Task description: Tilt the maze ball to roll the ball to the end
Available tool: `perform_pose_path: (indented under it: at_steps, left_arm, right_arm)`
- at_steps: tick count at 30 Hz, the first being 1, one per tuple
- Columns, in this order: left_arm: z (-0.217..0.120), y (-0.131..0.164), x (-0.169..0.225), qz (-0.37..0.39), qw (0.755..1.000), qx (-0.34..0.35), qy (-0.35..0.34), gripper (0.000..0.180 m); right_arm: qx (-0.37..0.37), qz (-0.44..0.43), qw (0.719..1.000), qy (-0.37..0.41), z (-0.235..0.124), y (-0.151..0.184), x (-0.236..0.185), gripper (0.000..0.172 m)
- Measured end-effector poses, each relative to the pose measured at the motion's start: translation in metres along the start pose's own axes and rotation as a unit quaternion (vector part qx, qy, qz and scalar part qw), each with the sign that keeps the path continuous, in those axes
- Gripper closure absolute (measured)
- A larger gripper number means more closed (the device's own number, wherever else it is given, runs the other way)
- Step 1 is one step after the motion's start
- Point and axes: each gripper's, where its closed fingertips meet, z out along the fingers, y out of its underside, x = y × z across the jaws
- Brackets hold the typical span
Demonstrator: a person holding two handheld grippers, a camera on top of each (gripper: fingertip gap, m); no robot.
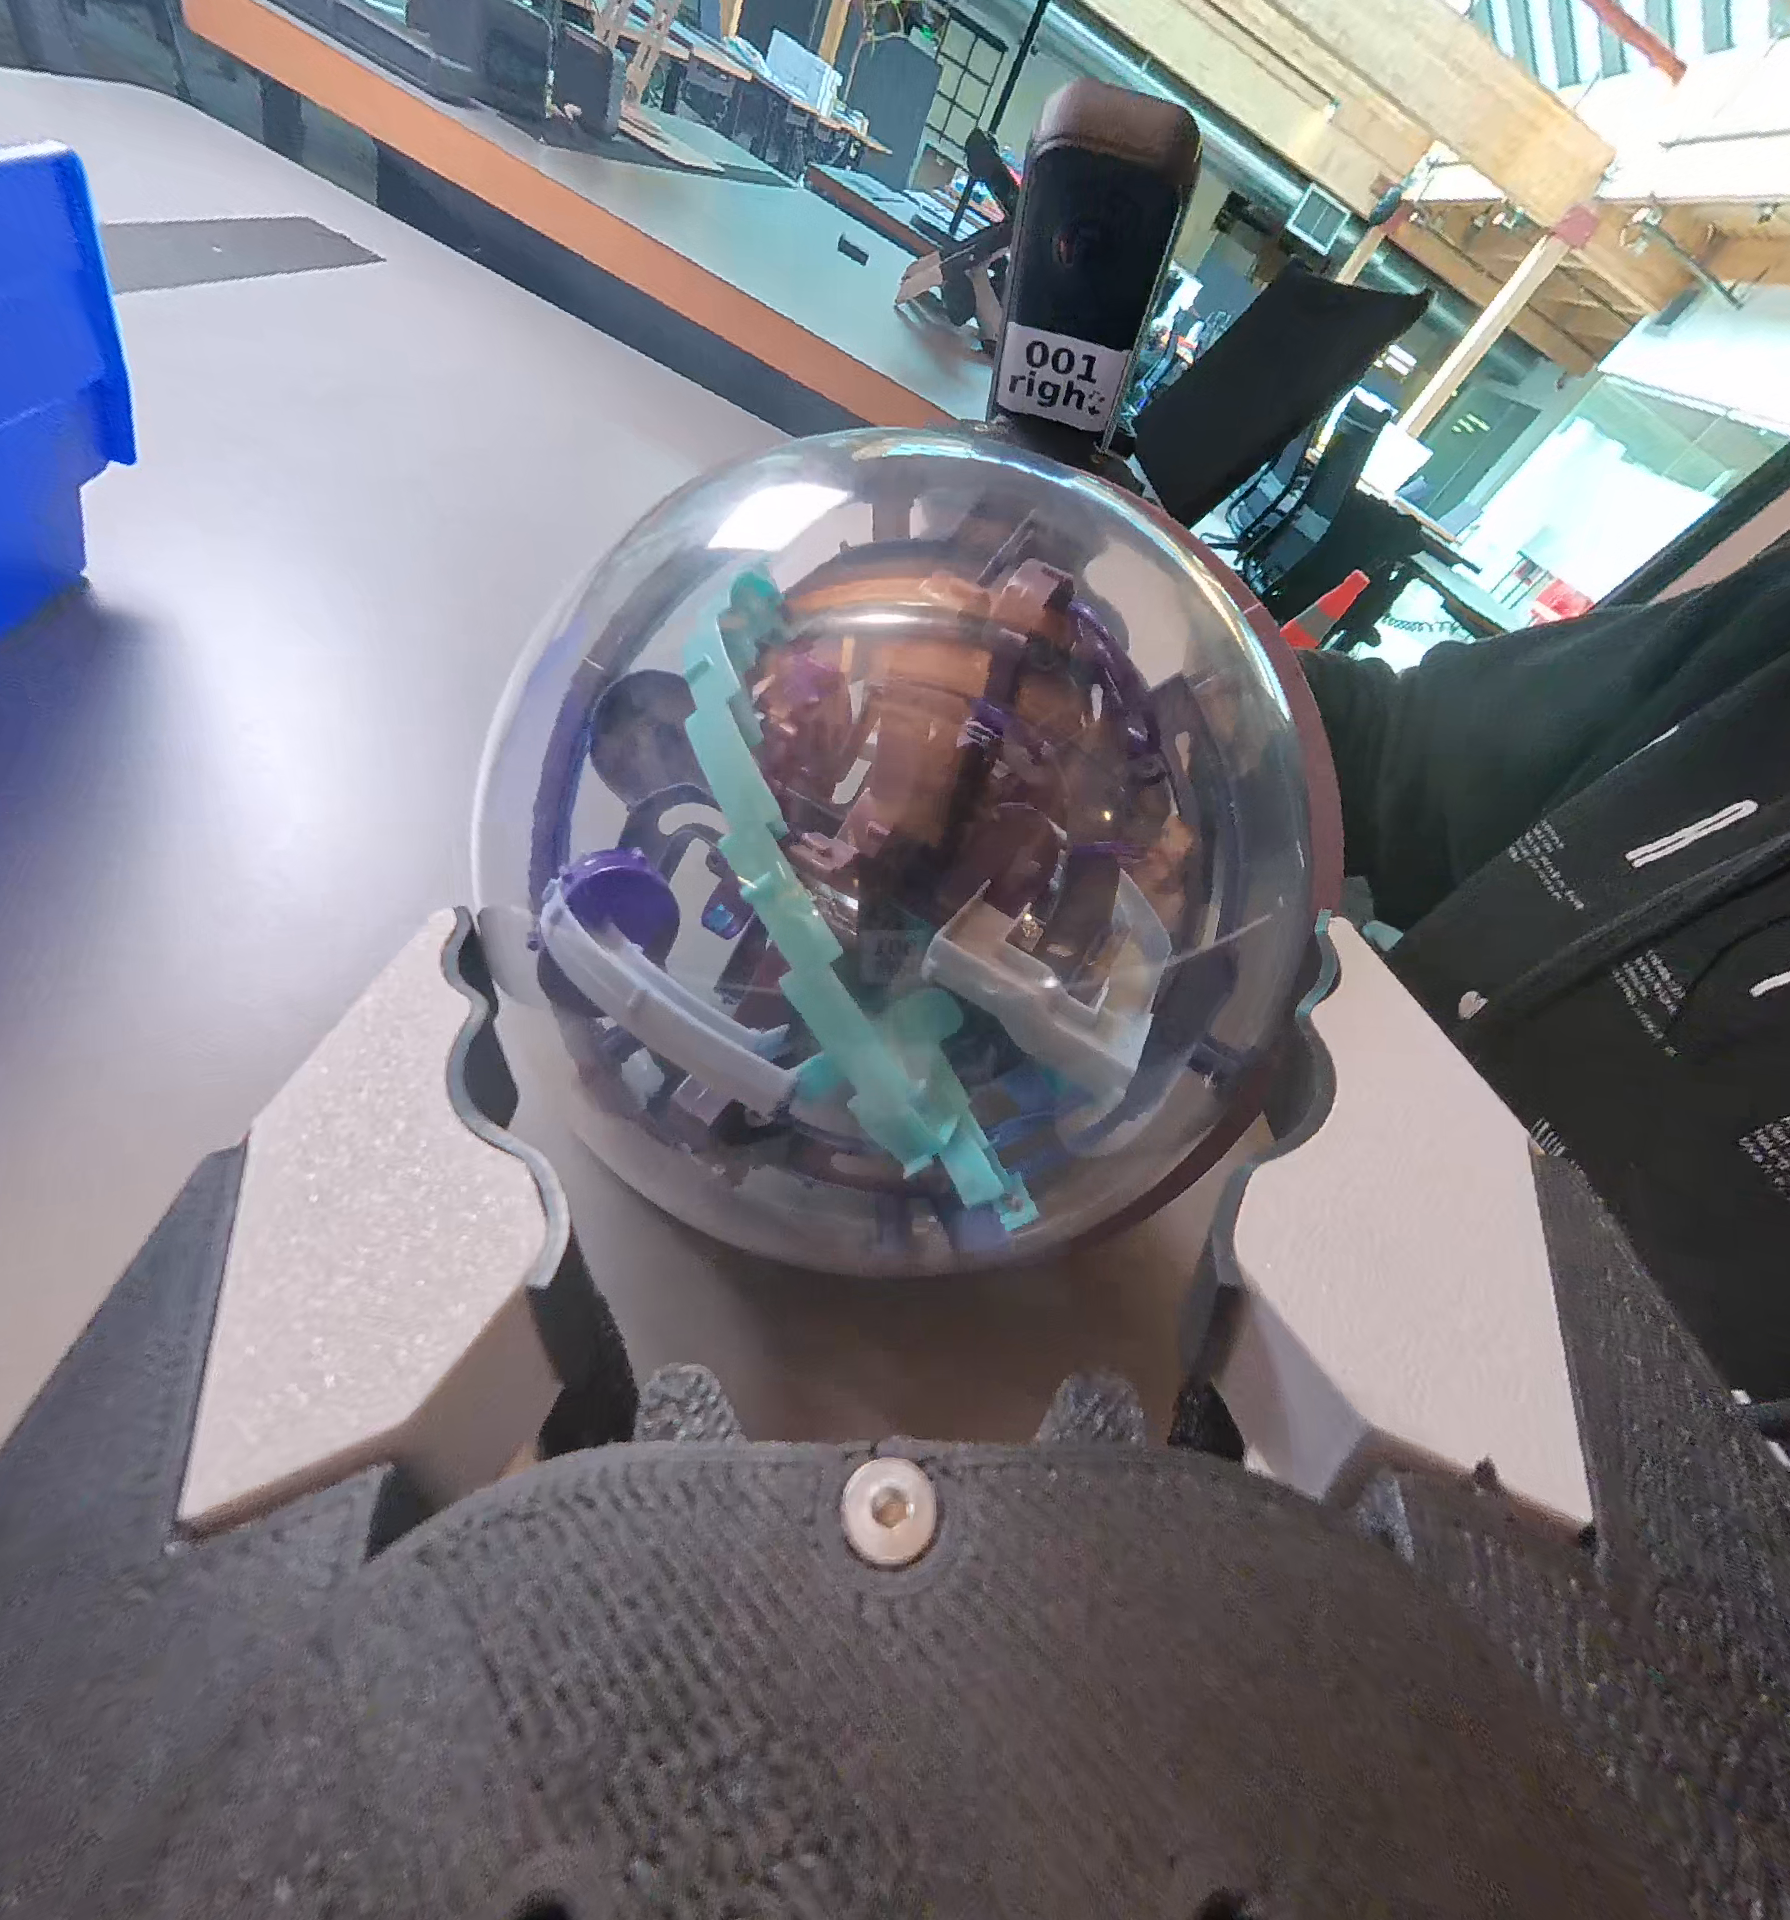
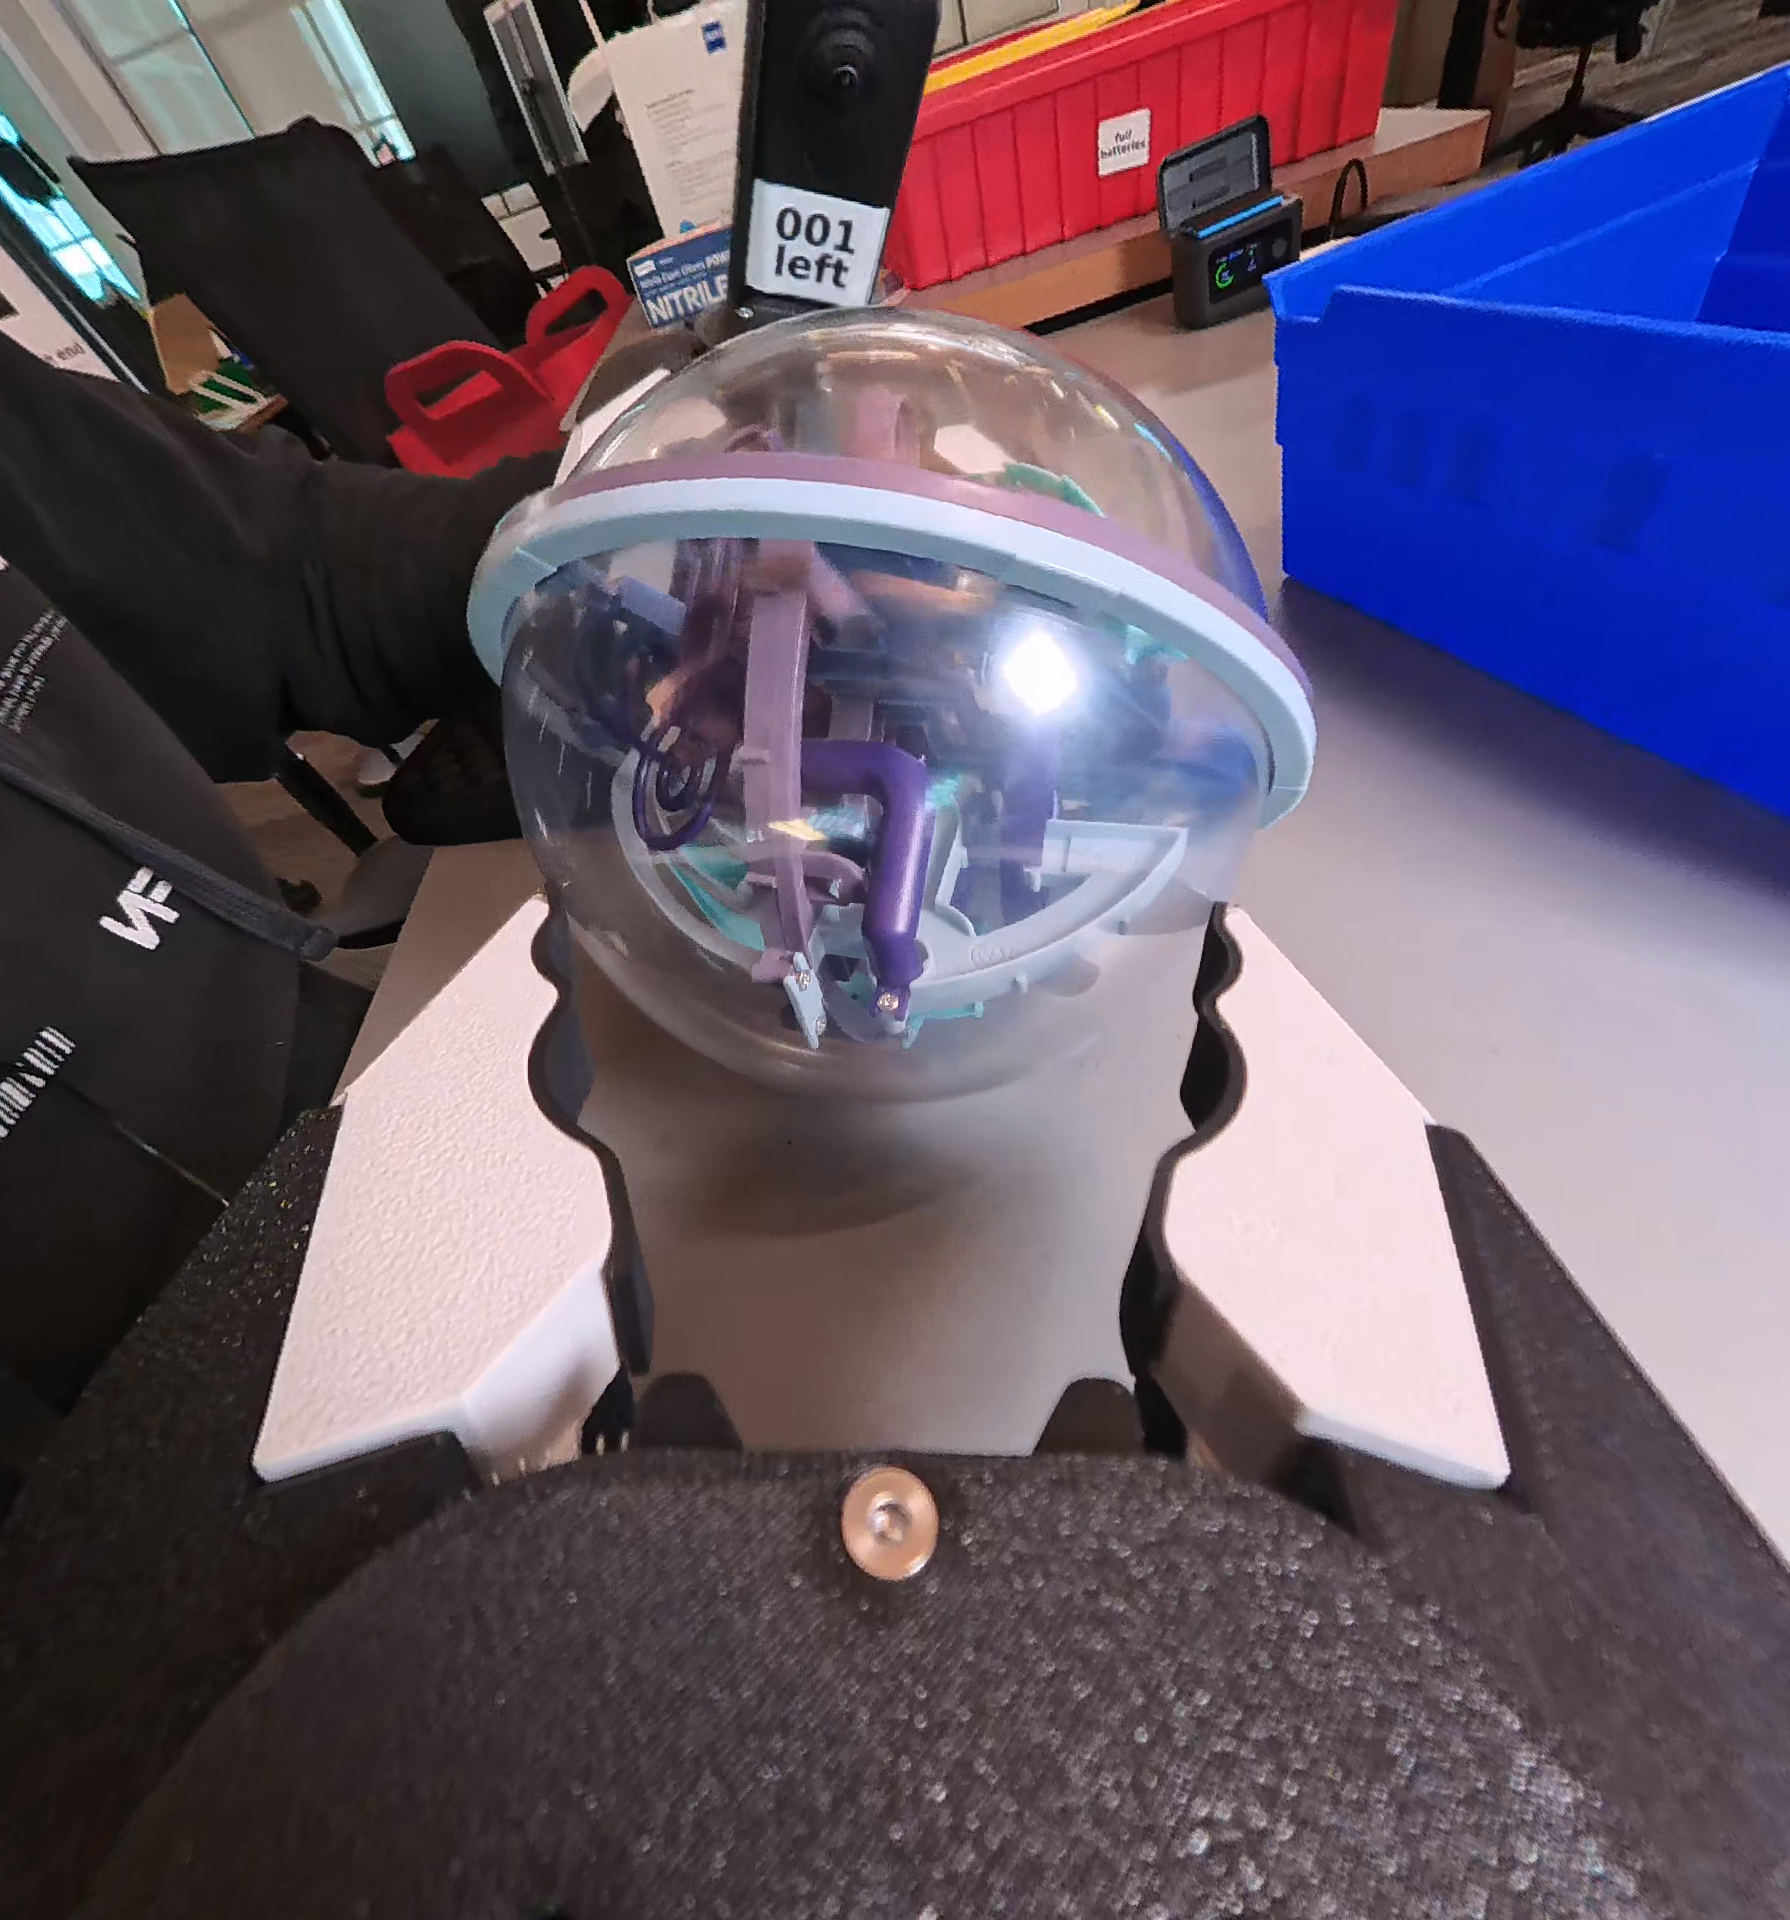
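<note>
The maze ball is a clear sphere with teal, purple, grey and brown tracks inside. It sits between the fingertips of my left gripper, and both pads press its sides. My right gripper holds the same ball from the opposite side, its pads also against the shell. A pale blue and mauve ring runs around the ball. Each gripper's camera post shows beyond the ball in the other's view: the right one and the left one. I cannot make out the small rolling ball.
A grey table lies under the ball. A blue bin stands close on one side and also shows in the left wrist view. A person's black sleeve is on the other side. A red bin and a small black device stand farther back.
</note>
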Motion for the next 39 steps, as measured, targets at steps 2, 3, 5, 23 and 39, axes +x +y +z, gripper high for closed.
perform_pose_path:
  at_steps: [2, 3, 5, 23, 39]
  left_arm:
    - [0.0, -0.002, -0.002, -0.024, 1.0, -0.001, 0.003, 0.034]
    - [0.001, -0.003, -0.003, -0.037, 0.999, -0.002, 0.004, 0.034]
    - [0.001, -0.005, -0.007, -0.063, 0.998, -0.007, 0.006, 0.034]
    - [0.023, -0.036, -0.038, -0.172, 0.984, -0.048, 0.031, 0.039]
    - [-0.027, -0.051, -0.03, -0.03, 0.996, 0.08, 0.035, 0.093]
  right_arm:
    - [-0.005, 0.006, 1.0, 0.002, 0.001, 0.003, 0.001, 0.055]
    - [-0.009, 0.006, 1.0, 0.004, 0.001, 0.005, 0.002, 0.055]
    - [-0.02, 0.0, 1.0, 0.013, 0.001, 0.008, 0.005, 0.056]
    - [-0.142, -0.307, 0.94, 0.05, -0.038, -0.07, 0.016, 0.134]
    - [-0.017, -0.146, 0.989, 0.002, -0.057, -0.031, 0.028, 0.164]
